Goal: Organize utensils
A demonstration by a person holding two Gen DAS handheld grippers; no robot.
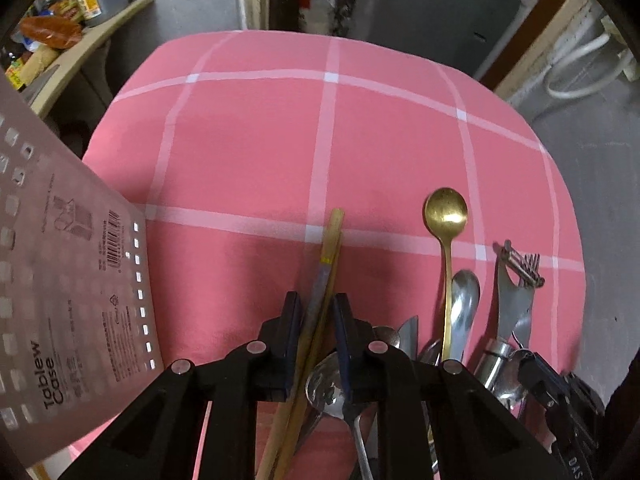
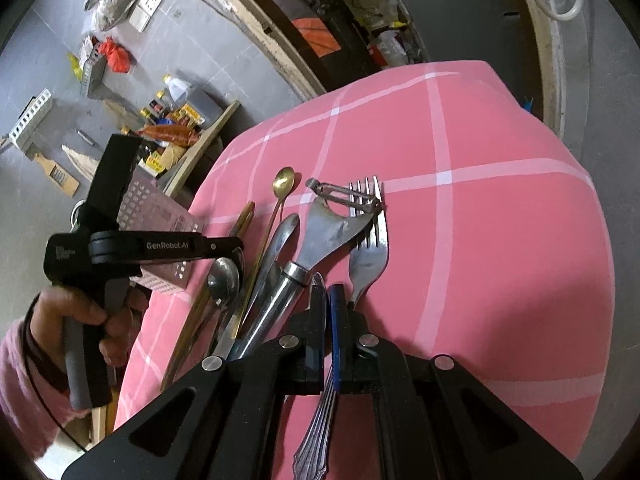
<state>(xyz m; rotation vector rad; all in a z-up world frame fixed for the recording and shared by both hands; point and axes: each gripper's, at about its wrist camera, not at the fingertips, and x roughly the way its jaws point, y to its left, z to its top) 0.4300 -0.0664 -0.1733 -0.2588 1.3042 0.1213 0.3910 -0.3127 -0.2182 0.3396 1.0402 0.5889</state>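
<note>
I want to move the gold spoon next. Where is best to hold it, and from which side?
Probably grip the gold spoon on its thin stem just below the bowl, coming from above. That part lies bare on the pink cloth; lower down, the handle runs among the other utensils.

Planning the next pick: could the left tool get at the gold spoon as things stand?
Probably not yet: the left tool is shut on the chopsticks. The gold spoon lies uncovered on the cloth just right of it.

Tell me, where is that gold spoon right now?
The gold spoon lies on the pink checked cloth, right of the chopsticks in the left wrist view, its handle running beside a silver spoon.
</note>
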